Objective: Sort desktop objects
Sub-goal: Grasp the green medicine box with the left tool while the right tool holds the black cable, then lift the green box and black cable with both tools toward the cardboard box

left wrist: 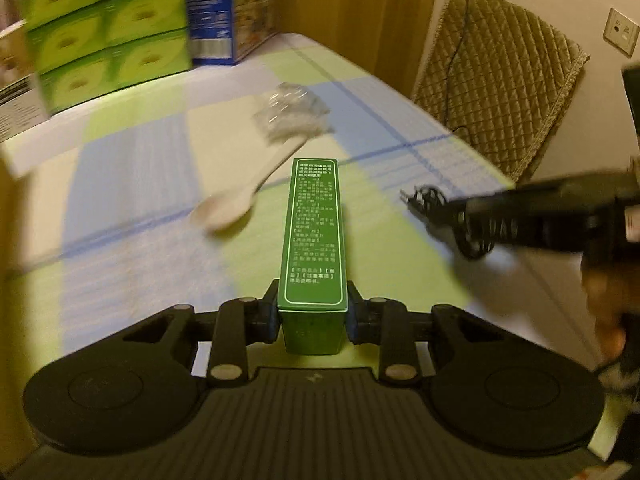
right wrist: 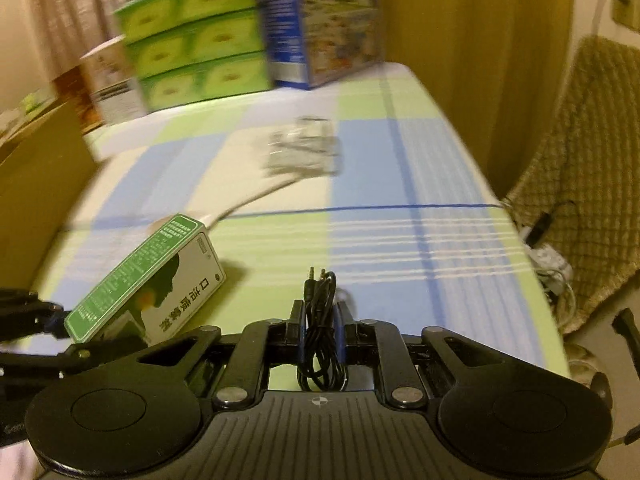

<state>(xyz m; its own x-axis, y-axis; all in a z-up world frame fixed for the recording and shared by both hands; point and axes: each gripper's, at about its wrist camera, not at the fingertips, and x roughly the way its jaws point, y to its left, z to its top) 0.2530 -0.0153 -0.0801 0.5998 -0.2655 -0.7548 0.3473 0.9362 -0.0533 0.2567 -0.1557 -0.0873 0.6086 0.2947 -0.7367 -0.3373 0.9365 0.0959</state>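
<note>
Green box (left wrist: 314, 236) is clamped at its near end between the closed-in jaws of the left gripper (left wrist: 313, 314) and is held above the checked tablecloth (left wrist: 132, 184). A coiled black audio cable (right wrist: 320, 328) is pinched upright by the right gripper (right wrist: 320, 330), its plugs pointing away. A pale spoon (left wrist: 236, 204) and a clear plastic bag (left wrist: 292, 114) are seen farther off on the cloth. Stacked green cartons (right wrist: 192, 48) and a blue carton (right wrist: 320, 20) stand at the far edge.

Left gripper (left wrist: 313, 318) clamped on green box (left wrist: 314, 236); right gripper (right wrist: 320, 330) pinching coiled black cable (right wrist: 320, 336)
</note>
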